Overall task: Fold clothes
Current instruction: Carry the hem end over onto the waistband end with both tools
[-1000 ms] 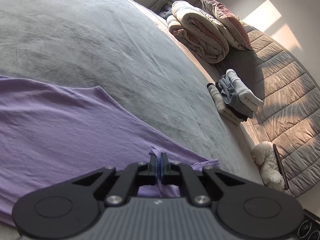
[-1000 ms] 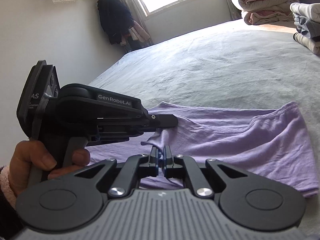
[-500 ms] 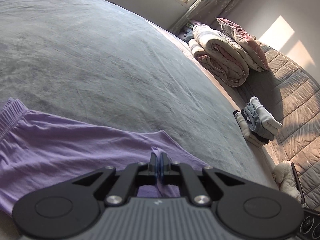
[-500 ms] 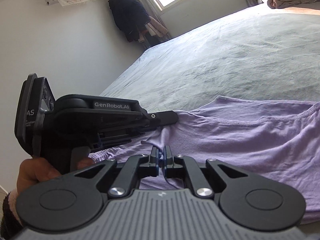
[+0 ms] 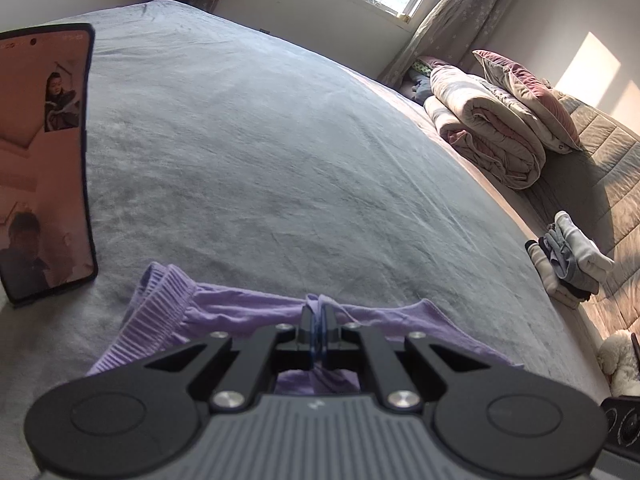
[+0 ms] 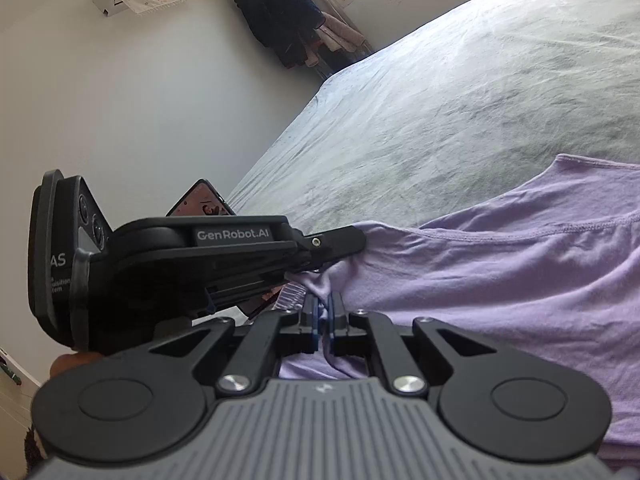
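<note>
A lilac garment (image 6: 500, 276) lies on the grey bed sheet (image 6: 460, 112). In the left wrist view only a narrow strip of the lilac garment (image 5: 248, 308) shows, with its ribbed band (image 5: 156, 312) bunched at the left. My left gripper (image 5: 319, 320) is shut on a pinch of its edge. My right gripper (image 6: 324, 312) is shut on another fold of the same cloth. In the right wrist view the left gripper (image 6: 352, 240) sits just above and to the left, its tip touching the fabric. A hand (image 6: 68, 362) holds it from below.
A phone (image 5: 44, 160) with a lit screen stands upright on the sheet at the left. A rolled quilt (image 5: 488, 132) and a pillow (image 5: 528, 96) lie at the far right. A small stack of folded clothes (image 5: 568, 264) and a white plush toy (image 5: 618, 360) sit on the quilted mat. Dark clothes (image 6: 280, 20) hang by the window.
Both grippers swung left together, dragging the lilac garment across the sheet. The phone came into the left wrist view, and the quilt and folded stack slid right.
</note>
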{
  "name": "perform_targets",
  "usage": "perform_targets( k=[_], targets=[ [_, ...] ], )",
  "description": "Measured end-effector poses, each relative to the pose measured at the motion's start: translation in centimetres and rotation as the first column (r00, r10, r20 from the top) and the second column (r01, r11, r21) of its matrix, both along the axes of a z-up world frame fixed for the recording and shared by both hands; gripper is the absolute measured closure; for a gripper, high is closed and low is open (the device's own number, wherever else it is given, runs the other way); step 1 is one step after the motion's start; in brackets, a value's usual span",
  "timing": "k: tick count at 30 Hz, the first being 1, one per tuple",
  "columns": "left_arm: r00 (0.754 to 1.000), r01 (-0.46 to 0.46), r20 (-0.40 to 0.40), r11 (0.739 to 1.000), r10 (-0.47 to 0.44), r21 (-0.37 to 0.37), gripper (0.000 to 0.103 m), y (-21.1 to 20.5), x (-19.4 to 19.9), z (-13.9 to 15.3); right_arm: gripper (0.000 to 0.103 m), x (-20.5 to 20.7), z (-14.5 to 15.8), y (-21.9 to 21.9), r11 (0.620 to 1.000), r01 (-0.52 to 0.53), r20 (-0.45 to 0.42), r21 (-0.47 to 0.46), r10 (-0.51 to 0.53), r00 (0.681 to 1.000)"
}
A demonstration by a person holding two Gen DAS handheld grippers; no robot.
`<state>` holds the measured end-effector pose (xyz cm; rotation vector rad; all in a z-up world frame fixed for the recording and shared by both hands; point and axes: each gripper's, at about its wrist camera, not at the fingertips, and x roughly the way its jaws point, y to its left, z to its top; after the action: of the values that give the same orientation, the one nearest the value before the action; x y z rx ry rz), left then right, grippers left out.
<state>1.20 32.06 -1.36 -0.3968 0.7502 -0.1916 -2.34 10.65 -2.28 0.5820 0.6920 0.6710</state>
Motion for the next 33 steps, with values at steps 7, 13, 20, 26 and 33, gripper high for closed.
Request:
perform_targets(
  k=[7, 13, 20, 26, 33],
  targets=[
    [0.998, -0.053, 0.015, 0.998, 0.053, -0.034, 0.101, 3.7, -0.3, -0.6, 0.096, 0.6, -0.9, 3.3, 0.998, -0.031, -0.043, 0.047, 0.033, 0.999],
    [0.995, -0.096, -0.002, 0.993, 0.096, -0.062, 0.100, 5.5, -0.4, -1.5, 0.093, 1.6, -1.9, 5.4, 0.996, -0.057, -0.075, 0.062, 0.062, 0.995],
    [0.988, -0.153, 0.020, 0.983, 0.155, -0.098, 0.100, 7.5, -1.7, -1.2, 0.088, 1.5, -2.7, 7.6, 0.985, -0.161, -0.105, 0.068, 0.167, 0.980],
    [0.991, -0.102, 0.075, 0.987, 0.112, -0.127, 0.100, 7.4, -2.8, -0.5, 0.087, 0.9, -1.9, 6.9, 0.986, -0.167, -0.081, 0.022, 0.168, 0.982],
    [0.997, 0.014, 0.072, 0.993, -0.006, -0.119, 0.100, 4.4, -1.8, -1.9, 0.067, 0.7, -1.0, 3.5, 0.996, -0.073, -0.052, -0.059, 0.070, 0.996]
  ],
)
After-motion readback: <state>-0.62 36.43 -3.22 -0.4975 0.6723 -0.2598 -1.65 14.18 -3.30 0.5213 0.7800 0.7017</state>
